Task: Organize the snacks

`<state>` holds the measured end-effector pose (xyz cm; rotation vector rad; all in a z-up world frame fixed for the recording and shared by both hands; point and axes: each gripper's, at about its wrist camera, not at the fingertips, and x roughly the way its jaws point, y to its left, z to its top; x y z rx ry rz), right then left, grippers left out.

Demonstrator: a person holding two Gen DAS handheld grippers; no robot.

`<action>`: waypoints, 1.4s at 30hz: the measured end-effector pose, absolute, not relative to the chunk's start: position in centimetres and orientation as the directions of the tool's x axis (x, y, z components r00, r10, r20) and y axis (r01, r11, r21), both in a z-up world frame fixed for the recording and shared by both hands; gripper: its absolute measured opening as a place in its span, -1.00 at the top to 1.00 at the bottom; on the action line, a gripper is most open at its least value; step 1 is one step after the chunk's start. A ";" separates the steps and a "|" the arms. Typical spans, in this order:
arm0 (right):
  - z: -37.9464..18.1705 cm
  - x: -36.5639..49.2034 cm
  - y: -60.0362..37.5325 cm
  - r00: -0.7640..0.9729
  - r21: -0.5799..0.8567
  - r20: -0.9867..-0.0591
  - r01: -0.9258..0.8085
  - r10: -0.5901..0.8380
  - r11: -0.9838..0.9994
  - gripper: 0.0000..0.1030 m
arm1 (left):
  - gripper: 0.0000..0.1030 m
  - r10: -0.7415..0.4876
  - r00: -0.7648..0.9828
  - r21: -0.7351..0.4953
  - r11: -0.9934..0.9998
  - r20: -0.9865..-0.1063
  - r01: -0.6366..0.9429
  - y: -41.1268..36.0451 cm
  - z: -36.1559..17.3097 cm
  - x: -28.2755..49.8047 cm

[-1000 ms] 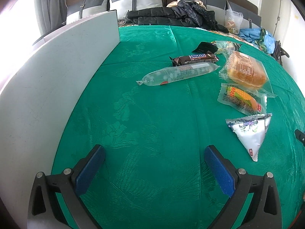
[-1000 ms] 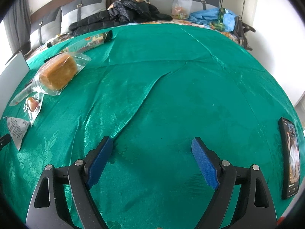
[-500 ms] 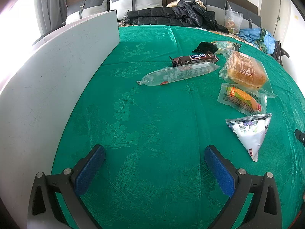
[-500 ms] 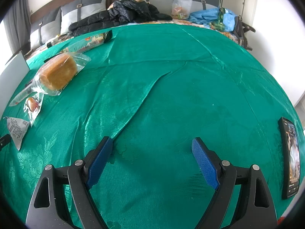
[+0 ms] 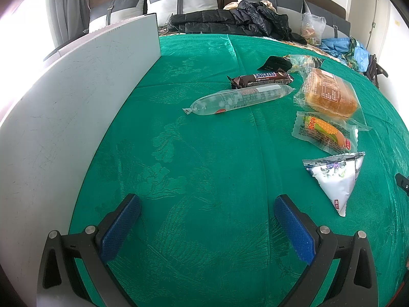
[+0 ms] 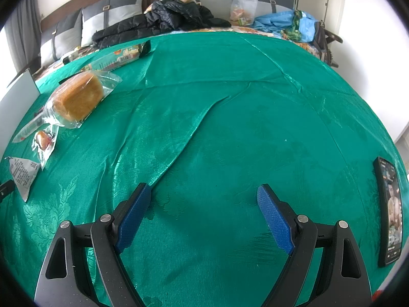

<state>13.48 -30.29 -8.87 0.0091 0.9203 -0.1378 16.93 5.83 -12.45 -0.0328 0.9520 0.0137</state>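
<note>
Both my tongs hang empty over the green tablecloth (image 5: 204, 153): the left gripper (image 5: 204, 220) has its blue pads wide apart with only cloth between them, and the right gripper (image 6: 202, 212) is spread just as wide over a bare, creased patch. The snacks all lie on the far right of my left view: a Snickers bar (image 5: 260, 78) touching the long clear sausage tube (image 5: 237, 98), a bagged bread loaf (image 5: 329, 93) beside them, a corn-printed sausage packet (image 5: 323, 131) just below the bread, and a white triangular pouch (image 5: 334, 176) nearest my pads. Two more packets sit behind the Snickers, too small to read. My worry is the wrappers. The bread's film is loose and slippery, so I judge a pinch on the flap alone could tear it or let the loaf swing out. The sausage tube is round and could roll off my pads into the Snickers bar. The cloth itself is rucked, and low pads could snag a fold and drag everything. On my right, a phone (image 6: 389, 212) lies near the edge; a careless sweep might knock it off.
</note>
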 end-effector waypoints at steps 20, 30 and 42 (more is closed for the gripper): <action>-8.9 13.5 -30.3 0.597 -0.050 -0.794 0.123 -0.115 0.991 -0.69 | -1.00 -0.002 0.580 -0.022 0.999 -0.815 -0.027 5.9 -12.4 16.9; -8.9 13.5 -30.3 0.598 -0.050 -0.794 0.124 -0.114 0.991 -0.69 | -0.99 -0.060 0.496 0.012 0.990 -0.866 0.142 5.2 -8.6 25.9; -8.8 13.5 -30.3 0.597 -0.050 -0.794 0.124 -0.115 0.991 -0.70 | 0.58 -0.144 0.373 -0.068 0.975 -0.917 0.209 4.8 -10.5 29.1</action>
